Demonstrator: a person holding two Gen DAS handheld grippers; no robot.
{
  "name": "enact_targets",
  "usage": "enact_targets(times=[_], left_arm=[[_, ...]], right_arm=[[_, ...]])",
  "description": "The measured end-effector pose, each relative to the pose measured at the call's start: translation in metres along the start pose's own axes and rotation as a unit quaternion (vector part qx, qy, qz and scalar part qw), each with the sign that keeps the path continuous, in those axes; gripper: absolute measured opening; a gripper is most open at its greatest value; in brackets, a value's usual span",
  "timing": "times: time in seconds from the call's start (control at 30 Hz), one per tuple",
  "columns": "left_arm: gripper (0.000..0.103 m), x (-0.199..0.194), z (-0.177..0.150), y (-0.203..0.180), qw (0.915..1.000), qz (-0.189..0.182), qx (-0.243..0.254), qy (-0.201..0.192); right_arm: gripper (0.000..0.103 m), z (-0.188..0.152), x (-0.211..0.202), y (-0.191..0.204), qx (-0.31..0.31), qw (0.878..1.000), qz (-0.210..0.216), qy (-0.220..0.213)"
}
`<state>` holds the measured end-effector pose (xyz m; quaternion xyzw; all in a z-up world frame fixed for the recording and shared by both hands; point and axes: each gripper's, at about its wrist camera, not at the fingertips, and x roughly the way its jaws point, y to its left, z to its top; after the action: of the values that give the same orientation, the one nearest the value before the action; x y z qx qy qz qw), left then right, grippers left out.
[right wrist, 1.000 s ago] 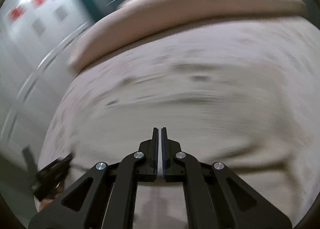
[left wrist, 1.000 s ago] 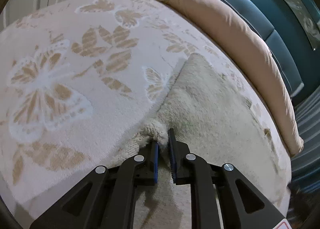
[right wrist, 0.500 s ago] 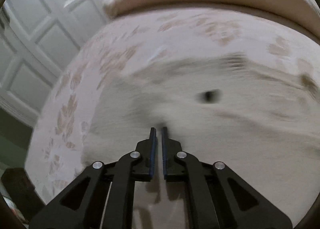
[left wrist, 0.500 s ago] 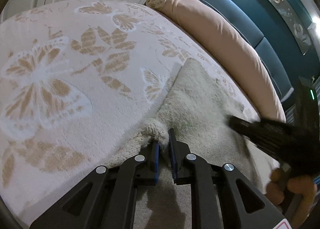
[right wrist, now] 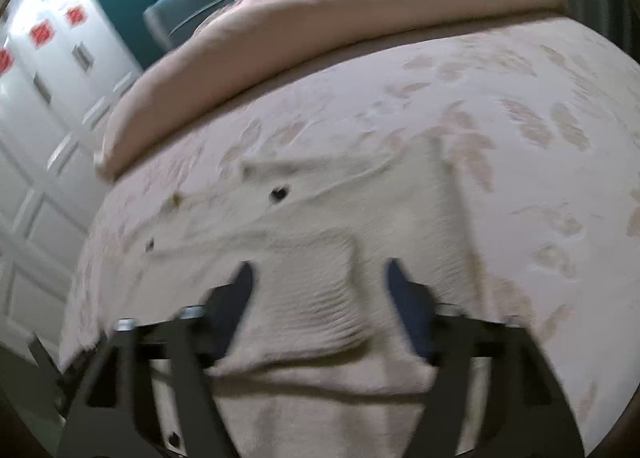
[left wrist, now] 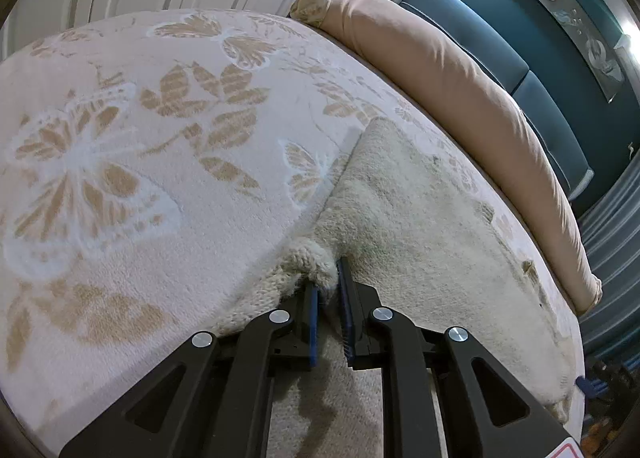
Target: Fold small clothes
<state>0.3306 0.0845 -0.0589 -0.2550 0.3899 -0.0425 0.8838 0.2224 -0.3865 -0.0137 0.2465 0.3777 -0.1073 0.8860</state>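
Left gripper (left wrist: 329,290) pinches the cream sweater (left wrist: 420,242); right gripper (right wrist: 320,278), jaws just opened, apparently straddles a ribbed cuff (right wrist: 320,298), ready to close.

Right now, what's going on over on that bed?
A person is folding a small cream knit garment on a bed with a butterfly-patterned blanket, using a hand-held gripper in each hand. The left gripper is pinching a bunched edge of the knit. The right gripper has just been opening and its jaws now stand wide above a ribbed flap of the same garment, not pressing on it. The garment looks only partly folded.
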Motion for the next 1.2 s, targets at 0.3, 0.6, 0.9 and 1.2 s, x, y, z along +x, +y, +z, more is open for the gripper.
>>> enact_targets(times=[0.3, 0.6, 0.9, 1.2], left_arm=[[0.015, 0.001, 0.0, -0.002, 0.9999, 0.009, 0.008, 0.001], [0.015, 0.003, -0.001, -0.004, 0.9998, 0.015, 0.013, 0.001], [0.038, -0.029, 0.0, -0.013, 0.9976, 0.024, 0.042, 0.049], [0.083, -0.178, -0.075, 0.041, 0.9861, 0.083, 0.104, 0.099]], right_arm=[[0.007, 0.013, -0.05, 0.031, 0.009, 0.994, 0.07, -0.087], [0.01, -0.009, 0.019, -0.013, 0.024, 0.999, -0.031, 0.03], [0.061, -0.072, -0.108, -0.032, 0.046, 0.998, -0.024, -0.022], [0.067, -0.211, -0.202, -0.098, 0.106, 0.992, -0.038, 0.062]])
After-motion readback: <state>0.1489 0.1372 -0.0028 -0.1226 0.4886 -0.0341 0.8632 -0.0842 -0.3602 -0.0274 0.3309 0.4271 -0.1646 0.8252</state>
